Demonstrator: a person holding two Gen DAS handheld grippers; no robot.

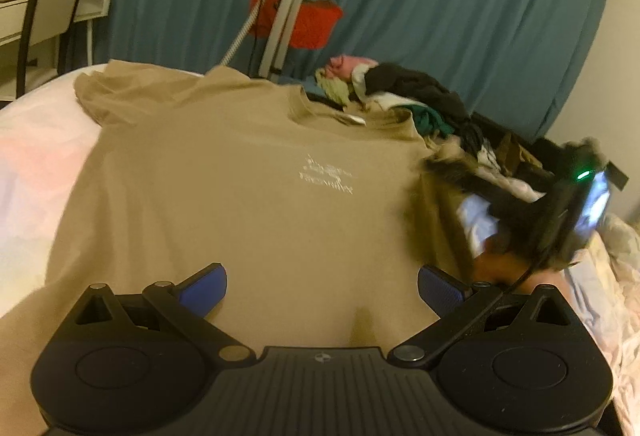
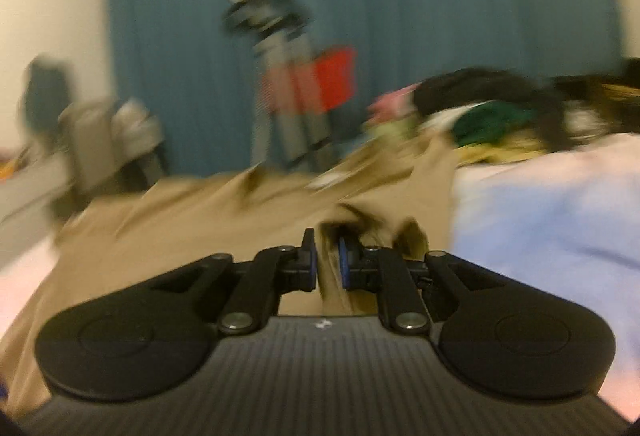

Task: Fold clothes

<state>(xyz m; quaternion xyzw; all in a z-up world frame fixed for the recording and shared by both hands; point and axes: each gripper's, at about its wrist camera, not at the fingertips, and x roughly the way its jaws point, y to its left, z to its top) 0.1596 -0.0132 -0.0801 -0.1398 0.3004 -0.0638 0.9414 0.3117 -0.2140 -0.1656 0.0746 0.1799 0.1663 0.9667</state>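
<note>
Fingers (image 1: 204,286) of the left gripper (image 1: 322,290) are held wide apart above the tan T-shirt (image 1: 240,164), nothing between them; contact with the cloth cannot be told. Shirt is spread face up on the bed (image 1: 36,156), collar toward the laundry pile (image 1: 400,92). Further right, the right gripper (image 2: 328,260) is seen pinched together on a bunched fold of the shirt's right edge. Risk judged: the thin pinch may slip during a quick pull, or the whole shirt may be dragged askew since the left side is not pinned, leaving a crooked fold
</note>
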